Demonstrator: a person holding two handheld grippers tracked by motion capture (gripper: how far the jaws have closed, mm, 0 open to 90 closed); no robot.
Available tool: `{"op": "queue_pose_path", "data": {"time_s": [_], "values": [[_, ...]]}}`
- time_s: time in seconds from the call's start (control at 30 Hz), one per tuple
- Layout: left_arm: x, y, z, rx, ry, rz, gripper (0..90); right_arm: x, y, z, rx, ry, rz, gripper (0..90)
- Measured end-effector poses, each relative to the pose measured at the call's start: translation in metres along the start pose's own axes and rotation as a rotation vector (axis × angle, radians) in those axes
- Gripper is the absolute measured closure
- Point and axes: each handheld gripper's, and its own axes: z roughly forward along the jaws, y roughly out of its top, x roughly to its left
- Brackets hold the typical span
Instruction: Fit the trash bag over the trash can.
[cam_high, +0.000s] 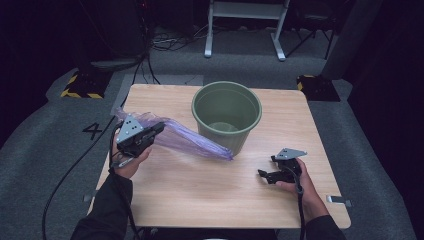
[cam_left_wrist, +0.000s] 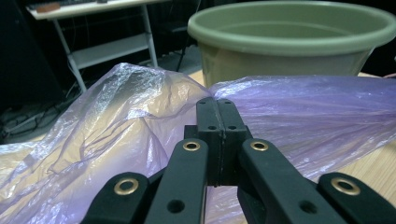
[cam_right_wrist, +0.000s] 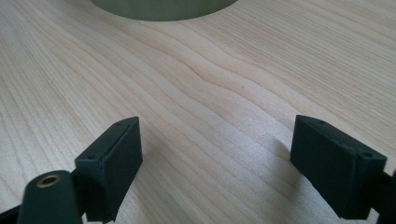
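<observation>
A thin, see-through purple plastic bag (cam_high: 187, 139) stretches across the left half of the wooden table (cam_high: 200, 195), its far end lying against the green bucket (cam_high: 226, 114). My left gripper (cam_high: 159, 128) is shut on the bag's upper edge and holds that end off the table. In the left gripper view its two pads (cam_left_wrist: 217, 122) press together with the film of the bag (cam_left_wrist: 116, 126) pinched between them, and the bucket (cam_left_wrist: 289, 42) stands close behind. My right gripper (cam_high: 264, 175) rests low over the table at the front right, open, with nothing between its fingers (cam_right_wrist: 114, 163).
The bucket stands at the middle back of the table and looks empty inside. Bare wood (cam_right_wrist: 210, 93) lies in front of the right gripper, with the bucket's base (cam_right_wrist: 163, 9) beyond it. Grey carpet, cables and a white frame (cam_high: 245, 25) surround the table.
</observation>
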Motion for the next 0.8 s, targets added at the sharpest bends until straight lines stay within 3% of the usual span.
{"op": "queue_pose_path", "data": {"time_s": [0.1,0.4,0.57,0.7,0.8], "values": [[-0.004,0.009,0.001,0.001,0.014,0.038,89.9,0.0,0.0,0.0,0.003,-0.002,-0.002,16.9],[-0.006,0.027,0.006,-0.027,-0.009,0.038,90.0,0.003,0.008,-0.012,-0.02,0.028,-0.016,20.1],[-0.006,0.034,0.009,-0.032,-0.013,0.039,89.9,0.013,0.026,-0.041,-0.143,0.071,-0.041,20.0],[-0.007,0.037,0.012,-0.029,-0.01,0.042,89.9,0.032,0.046,-0.064,-0.257,0.085,-0.094,20.8],[-0.008,0.038,0.014,-0.026,-0.014,0.044,90.0,0.047,0.058,-0.07,-0.3,0.1,-0.131,21.3]]}}
